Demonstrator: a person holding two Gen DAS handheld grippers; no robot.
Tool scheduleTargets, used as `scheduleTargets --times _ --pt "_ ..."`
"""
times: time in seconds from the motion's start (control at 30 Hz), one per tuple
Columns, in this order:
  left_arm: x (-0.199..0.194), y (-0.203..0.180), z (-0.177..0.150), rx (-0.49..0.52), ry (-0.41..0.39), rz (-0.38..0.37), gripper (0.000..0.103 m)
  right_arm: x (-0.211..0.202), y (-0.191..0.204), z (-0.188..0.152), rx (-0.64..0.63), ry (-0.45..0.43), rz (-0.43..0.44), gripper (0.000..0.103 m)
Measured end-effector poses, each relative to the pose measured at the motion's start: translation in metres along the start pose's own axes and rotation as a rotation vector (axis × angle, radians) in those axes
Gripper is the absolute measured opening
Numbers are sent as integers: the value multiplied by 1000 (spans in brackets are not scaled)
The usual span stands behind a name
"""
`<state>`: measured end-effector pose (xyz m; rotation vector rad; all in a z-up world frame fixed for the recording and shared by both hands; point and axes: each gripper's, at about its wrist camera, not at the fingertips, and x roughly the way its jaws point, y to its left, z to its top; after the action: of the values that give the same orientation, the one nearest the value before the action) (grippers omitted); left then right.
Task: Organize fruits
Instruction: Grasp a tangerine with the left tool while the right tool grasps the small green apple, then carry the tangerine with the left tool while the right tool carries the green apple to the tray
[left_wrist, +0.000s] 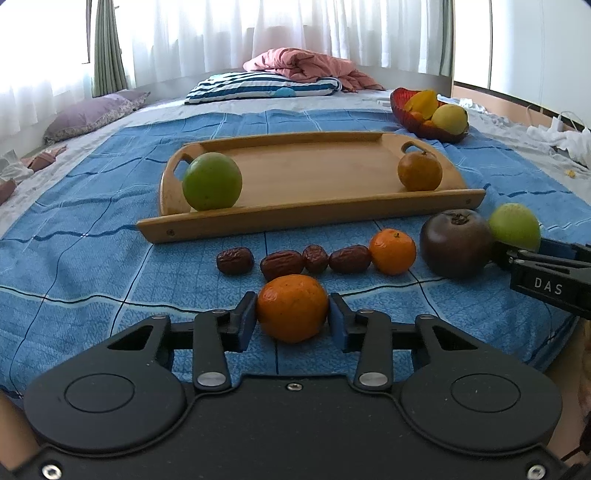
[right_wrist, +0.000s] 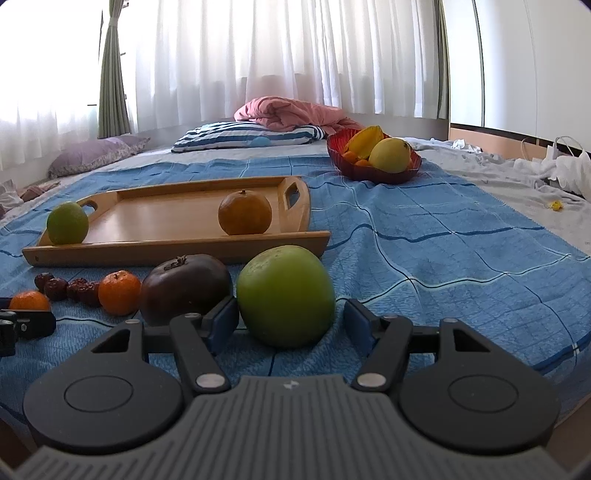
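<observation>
My left tongs (left_wrist: 291, 314) pinch a soft-skinned mandarin (left_wrist: 291, 308) across its middle near the blanket's (left_wrist: 92, 258) front edge, my right tongs (right_wrist: 291, 319) stand wide around a firm, smooth green apple (right_wrist: 286, 295), and the wooden tray (left_wrist: 314, 214) lies beyond.

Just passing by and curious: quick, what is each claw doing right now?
Left claw: closed on the orange mandarin.
Right claw: open around the green apple; a gap shows on its right side.
</observation>
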<state>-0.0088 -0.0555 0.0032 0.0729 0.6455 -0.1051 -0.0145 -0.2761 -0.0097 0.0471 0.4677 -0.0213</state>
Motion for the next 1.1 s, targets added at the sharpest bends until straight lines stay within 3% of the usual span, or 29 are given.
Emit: scheduleTargets --times 0.2,0.67,1.1 --pt "-1 -3 2 23 -9 2 38 2 0 1 6 5 14 60" --pt "-9 6 28 29 -71 21 38 -6 -2 13 62 -1 17 60" --pt "-3 38 68 -30 -86 33 38 -6 6 51 67 -29 43 60"
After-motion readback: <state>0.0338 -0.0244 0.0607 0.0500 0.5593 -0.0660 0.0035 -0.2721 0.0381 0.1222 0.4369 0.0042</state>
